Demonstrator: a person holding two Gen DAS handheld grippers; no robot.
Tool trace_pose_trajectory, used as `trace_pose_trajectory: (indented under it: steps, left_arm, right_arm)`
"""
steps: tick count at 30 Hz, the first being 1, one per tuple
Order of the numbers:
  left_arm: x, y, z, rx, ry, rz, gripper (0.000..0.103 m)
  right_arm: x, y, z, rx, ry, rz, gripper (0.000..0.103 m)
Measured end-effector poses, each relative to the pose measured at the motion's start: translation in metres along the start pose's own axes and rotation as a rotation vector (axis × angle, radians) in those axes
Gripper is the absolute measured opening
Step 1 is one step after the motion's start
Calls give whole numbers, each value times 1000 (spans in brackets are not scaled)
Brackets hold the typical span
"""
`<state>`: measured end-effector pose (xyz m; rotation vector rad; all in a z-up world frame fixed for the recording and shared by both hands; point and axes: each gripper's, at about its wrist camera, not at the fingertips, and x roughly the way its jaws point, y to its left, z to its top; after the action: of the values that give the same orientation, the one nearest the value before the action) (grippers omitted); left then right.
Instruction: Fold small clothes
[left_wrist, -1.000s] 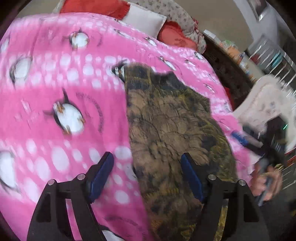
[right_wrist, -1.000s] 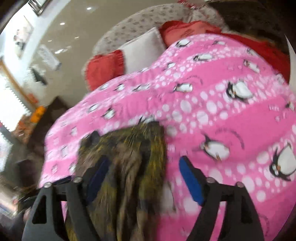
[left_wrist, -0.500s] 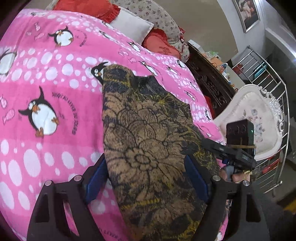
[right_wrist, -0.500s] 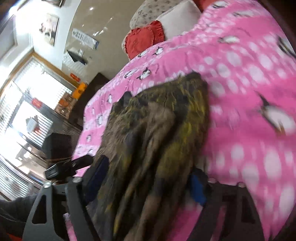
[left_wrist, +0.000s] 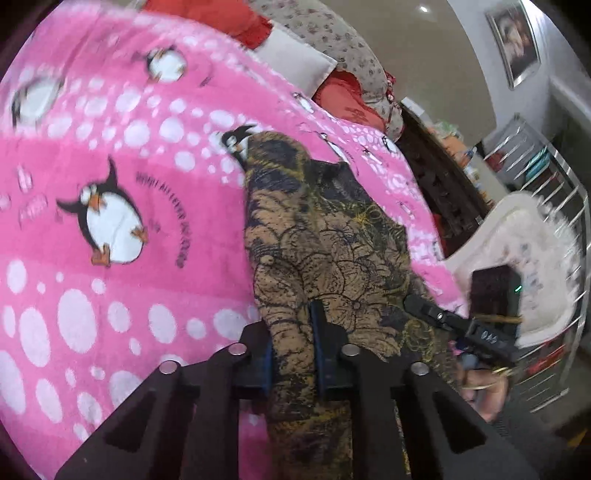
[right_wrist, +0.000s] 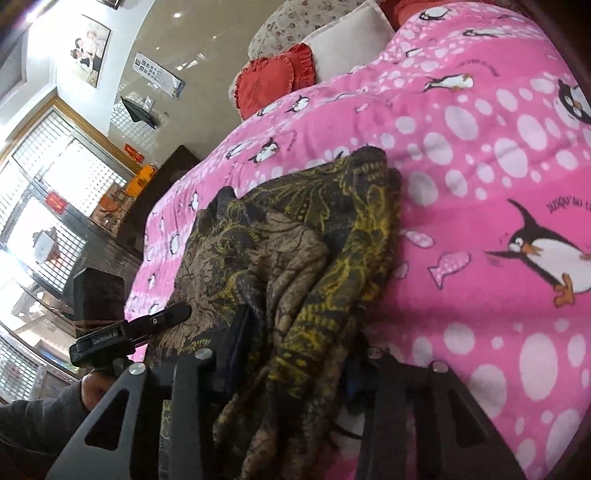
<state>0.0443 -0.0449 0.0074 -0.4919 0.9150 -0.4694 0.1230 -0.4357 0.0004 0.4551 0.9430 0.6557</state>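
A small brown, black and yellow floral garment (left_wrist: 332, 236) lies lengthwise on a pink penguin blanket (left_wrist: 110, 177). My left gripper (left_wrist: 293, 354) is shut on a pinched fold at the garment's near end. In the right wrist view the garment (right_wrist: 295, 236) lies bunched in folds, and my right gripper (right_wrist: 291, 358) has its fingers closed in on the near bunch of cloth. Each gripper shows in the other's view: the right one (left_wrist: 458, 328) at the garment's right edge, the left one (right_wrist: 129, 332) at its left edge.
Red and white pillows (left_wrist: 295, 62) lie at the head of the bed. A dark wooden cabinet (left_wrist: 439, 177), a white chair (left_wrist: 517, 258) and a metal rack (left_wrist: 546, 166) stand past the bed's edge. Windows (right_wrist: 44, 206) are beyond the left gripper.
Both grippers were open over the garment a second ago. They have moved down to its near end and closed on the cloth, bunching it up.
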Motion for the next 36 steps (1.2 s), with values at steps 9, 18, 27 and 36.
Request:
trace_pose_trajectory:
  steps: [9,18,27,36]
  left_arm:
    - [-54,21,11,-21,-80,-12,0]
    - [-117,103,29,-38,-111,90,0]
    - [-106,101,25,14,-37,159,2]
    - [-175,36,-14,178,-99,161,8]
  right_arm:
    - [1,35,1,75,5,27,20]
    - [99,103,3,77,56,167,20]
    - [79,97,-7,78,57,18,33]
    - [19,206,-40,-306,30,-112,34]
